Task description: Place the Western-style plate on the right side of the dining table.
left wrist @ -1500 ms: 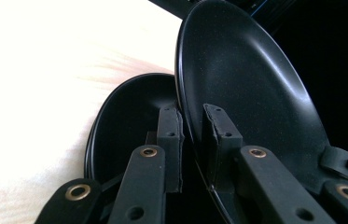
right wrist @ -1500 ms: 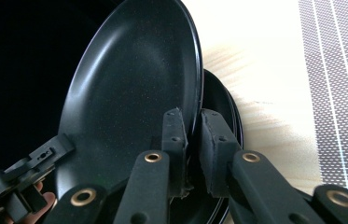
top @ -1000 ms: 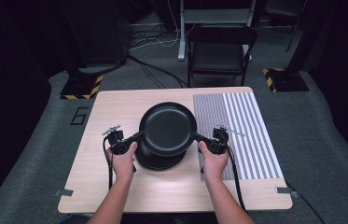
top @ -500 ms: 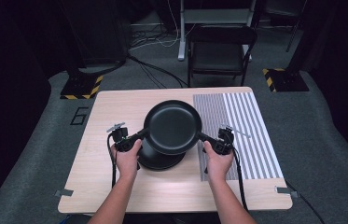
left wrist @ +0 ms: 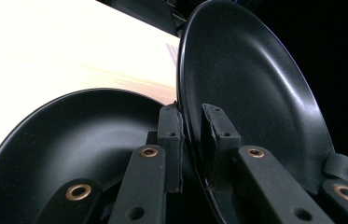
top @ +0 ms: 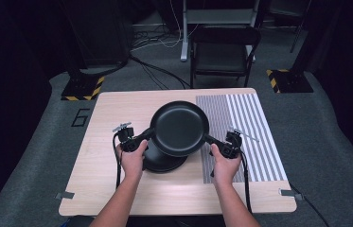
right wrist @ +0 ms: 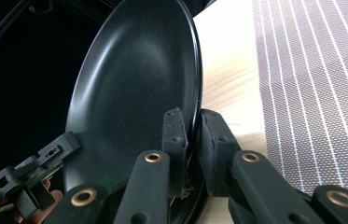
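Hiding much of lower plate (top: 164, 163): raised plate (top: 179, 127), apparently.

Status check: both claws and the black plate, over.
Left claw and right claw both shut on top black plate, opposite rims. Plate lifted above second plate on table. Striped mat just right.

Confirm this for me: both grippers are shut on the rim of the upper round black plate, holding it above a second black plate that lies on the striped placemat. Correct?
One detail is off. The second black plate lies on the bare wooden table, left of the striped placemat, as the high view shows. The rest holds: the left gripper and the right gripper are both shut on the rim of the upper round black plate.
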